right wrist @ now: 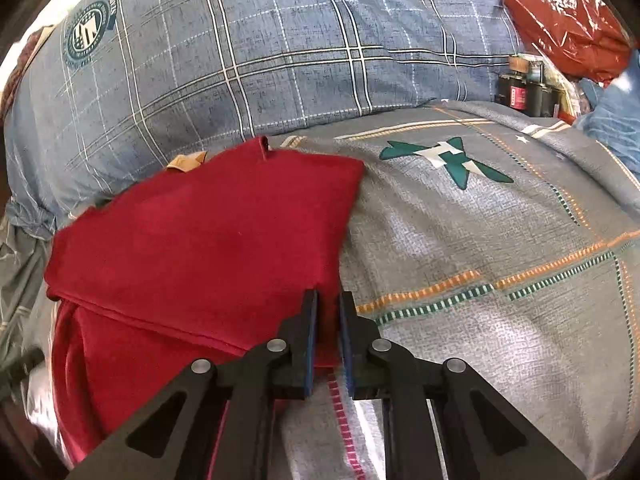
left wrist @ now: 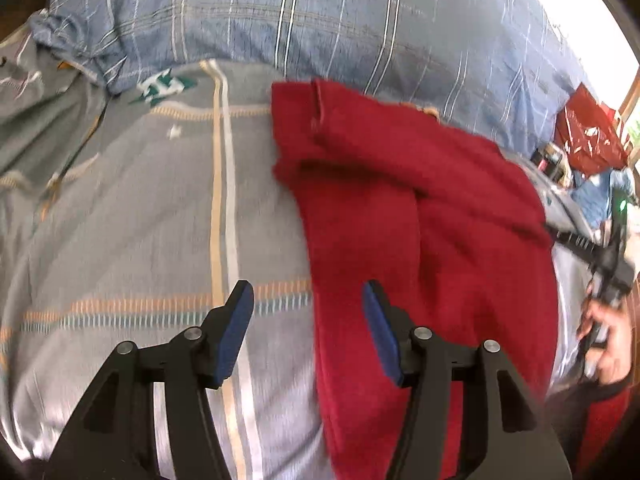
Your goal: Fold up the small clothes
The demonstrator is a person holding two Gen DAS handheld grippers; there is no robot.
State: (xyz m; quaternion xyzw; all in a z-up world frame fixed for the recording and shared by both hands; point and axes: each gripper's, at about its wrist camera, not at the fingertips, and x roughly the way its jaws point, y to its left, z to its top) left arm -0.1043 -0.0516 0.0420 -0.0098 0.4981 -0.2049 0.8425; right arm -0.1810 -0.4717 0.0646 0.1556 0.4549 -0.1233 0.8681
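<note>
A dark red garment (left wrist: 420, 220) lies partly folded on the grey striped bedsheet (left wrist: 140, 220). My left gripper (left wrist: 307, 292) hangs open over the garment's left edge, and its blue pads (left wrist: 236, 332) touch nothing. In the right wrist view the same red garment (right wrist: 208, 240) lies to the left with one flap folded over. My right gripper (right wrist: 329, 300) is shut on its near right edge, and red cloth shows between the pads. At the right edge of the left wrist view a person's hand (left wrist: 608, 344) holds that other gripper beside the garment.
A blue plaid pillow (right wrist: 260, 48) lies along the far side of the bed, right behind the garment. A red plastic bag (right wrist: 560, 12) and dark bottles (right wrist: 524, 92) stand beyond the bed at the back right. The grey sheet (right wrist: 480, 240) spreads to the right.
</note>
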